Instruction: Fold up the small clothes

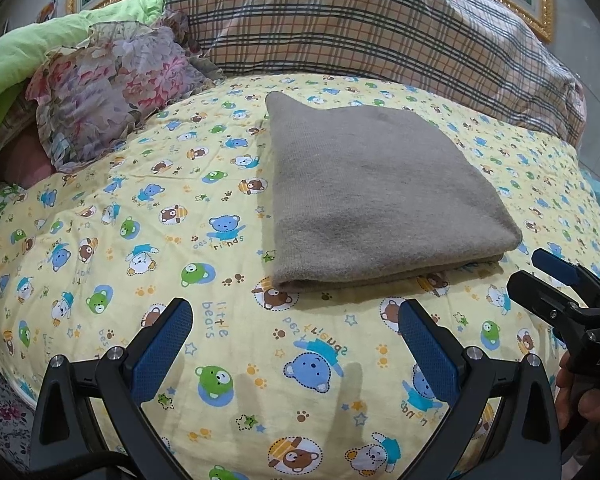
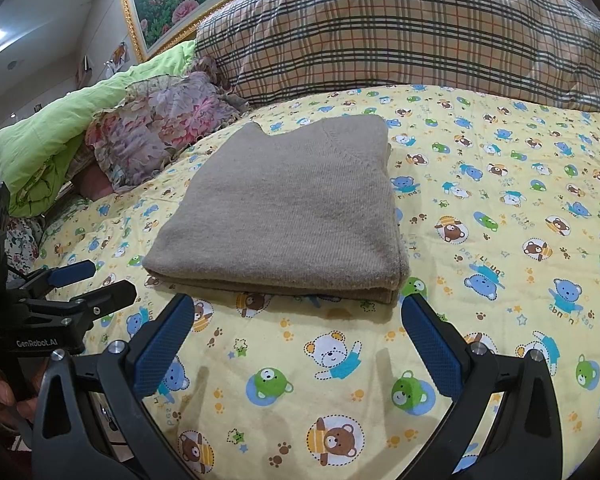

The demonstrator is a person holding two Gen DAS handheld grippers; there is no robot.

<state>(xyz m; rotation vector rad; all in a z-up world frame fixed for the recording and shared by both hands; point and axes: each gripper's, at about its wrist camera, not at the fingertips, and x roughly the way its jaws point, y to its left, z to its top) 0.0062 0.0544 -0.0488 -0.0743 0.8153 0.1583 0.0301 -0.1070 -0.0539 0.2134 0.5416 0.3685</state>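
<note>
Grey-brown folded sweater (image 1: 380, 196) lies before plaid pillow (image 1: 380, 20), grippers apart.

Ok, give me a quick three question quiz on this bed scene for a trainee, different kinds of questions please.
1. True or false: the folded grey-brown knitted garment lies flat on the yellow bear-print cotton sheet.
2. Multiple choice: the left gripper is A) shut on the garment, B) open and empty, C) out of view.
3. Fill in: behind the garment lies a large ____-patterned pillow.

Key:
1. True.
2. B; the right gripper is open and empty too.
3. Plaid.
</note>
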